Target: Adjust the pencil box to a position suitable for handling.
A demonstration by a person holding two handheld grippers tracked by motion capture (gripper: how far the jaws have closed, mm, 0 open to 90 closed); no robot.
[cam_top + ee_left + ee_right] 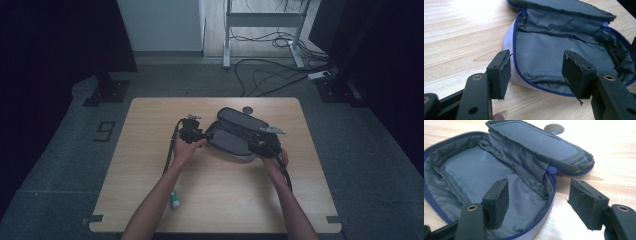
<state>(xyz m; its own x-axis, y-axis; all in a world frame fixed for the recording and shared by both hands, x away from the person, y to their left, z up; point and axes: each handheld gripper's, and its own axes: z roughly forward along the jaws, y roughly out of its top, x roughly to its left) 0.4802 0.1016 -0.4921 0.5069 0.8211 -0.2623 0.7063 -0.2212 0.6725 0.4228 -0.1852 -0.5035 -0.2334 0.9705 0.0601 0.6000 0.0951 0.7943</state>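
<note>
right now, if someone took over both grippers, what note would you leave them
Left gripper: open, jaws straddling the near zip edge of the pouch, pads not pressing.
Right gripper: open, one jaw over the lining, the other outside the rim, nothing held.
The pouch lies mid-table, unzipped, lid flap folded back, inside looks empty.
A small green-and-white item lies near the left forearm; a round dark disc sits behind the pouch.
Done: pouch opened. Left: probably filling or closing it; neither has started.
</note>
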